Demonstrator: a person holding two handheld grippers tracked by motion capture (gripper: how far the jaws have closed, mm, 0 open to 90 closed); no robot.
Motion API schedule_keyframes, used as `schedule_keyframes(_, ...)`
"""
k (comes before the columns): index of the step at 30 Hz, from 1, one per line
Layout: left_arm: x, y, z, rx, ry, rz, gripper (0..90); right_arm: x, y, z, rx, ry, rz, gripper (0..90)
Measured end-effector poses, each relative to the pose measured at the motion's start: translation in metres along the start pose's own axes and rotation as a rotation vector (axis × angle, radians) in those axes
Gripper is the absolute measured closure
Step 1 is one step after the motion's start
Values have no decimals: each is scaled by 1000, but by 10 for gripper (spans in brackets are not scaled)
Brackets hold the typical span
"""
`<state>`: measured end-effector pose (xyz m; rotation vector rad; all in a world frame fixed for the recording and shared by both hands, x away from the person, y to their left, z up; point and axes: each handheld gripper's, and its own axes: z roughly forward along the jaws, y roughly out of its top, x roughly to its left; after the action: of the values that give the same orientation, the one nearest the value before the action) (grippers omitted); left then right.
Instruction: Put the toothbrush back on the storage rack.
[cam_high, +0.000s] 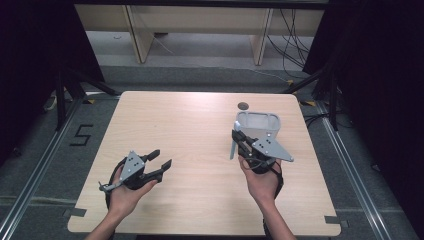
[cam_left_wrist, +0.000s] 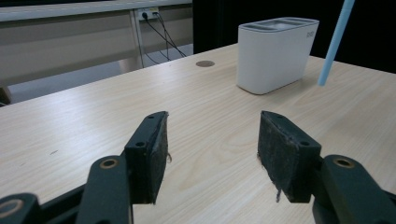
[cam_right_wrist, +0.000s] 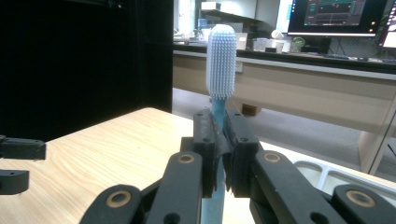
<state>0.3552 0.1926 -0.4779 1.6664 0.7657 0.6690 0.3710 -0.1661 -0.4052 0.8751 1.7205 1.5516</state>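
Note:
My right gripper (cam_right_wrist: 219, 140) is shut on the neck of a light blue toothbrush (cam_right_wrist: 221, 63), whose bristled head stands upright above the jaws. In the high view the right gripper (cam_high: 237, 136) hovers at the near left corner of a white holder (cam_high: 258, 125), and the toothbrush handle (cam_high: 232, 148) hangs below the jaws. My left gripper (cam_high: 161, 158) rests low over the table's near left part, open and holding nothing. In the left gripper view its jaws (cam_left_wrist: 212, 144) stand wide apart, with the holder (cam_left_wrist: 275, 53) and the toothbrush handle (cam_left_wrist: 334, 42) far ahead.
A small dark disc (cam_high: 243, 105) is set in the wooden tabletop (cam_high: 190, 125) just behind the holder. The holder's rim (cam_right_wrist: 327, 175) has open slots. Desks, cables and monitors stand beyond the table's far edge. Dark curtains flank both sides.

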Motion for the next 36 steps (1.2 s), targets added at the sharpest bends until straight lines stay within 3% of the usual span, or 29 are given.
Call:
schedule_keyframes(5,3,-10,-3,5,18,-22,405,-5,1,-2,-7,-28,-3,851)
schedule_keyframes(6,5,-13,-2,-10,14,-11,405,-5,1,-2,5,-18,27,851)
schedule_keyframes(8,5,-16,-4,5,26,-28,401,-8,1,-2,-11,-21,20,851)
schedule_keyframes(10,7,-20,-5,-5,34,-36,399,-9,1,-3,10,-32,31,851)
schedule_keyframes(11,9,-22,-3,-32,27,-36,398,-11,1,-3,-3,-36,22,851)
schedule_keyframes(13,10,-25,-5,-17,44,-48,396,-13,2,-3,2,-41,22,851)
schedule_keyframes(15,13,-29,-4,-41,44,-45,392,-16,3,-4,5,-50,20,851)
schedule_keyframes(16,13,-30,-5,-23,58,-51,392,-16,3,-4,5,-50,20,851)
schedule_keyframes(21,17,-37,-6,-22,78,-54,385,-22,3,-4,-6,-64,9,851)
schedule_keyframes(22,18,-38,-4,-44,71,-52,383,-23,3,-4,-2,-69,11,851)
schedule_keyframes(26,18,-41,-6,-31,93,-58,377,-25,4,-4,-1,-84,37,851)
schedule_keyframes(27,18,-42,-6,-29,94,-59,376,-26,4,-5,15,-76,37,851)
schedule_keyframes(31,19,-45,-5,-28,93,-61,369,-32,5,-3,-6,-81,23,851)
schedule_keyframes(32,19,-45,-5,-30,95,-60,369,-34,5,-4,-8,-98,1,851)
schedule_keyframes(33,20,-47,-3,-49,87,-51,368,-33,6,-4,7,-91,34,850)
schedule_keyframes(34,19,-47,-4,-43,92,-54,367,-36,6,-4,-7,-99,5,851)
schedule_keyframes(36,19,-47,-5,-32,97,-54,366,-37,7,-4,-9,-103,20,851)
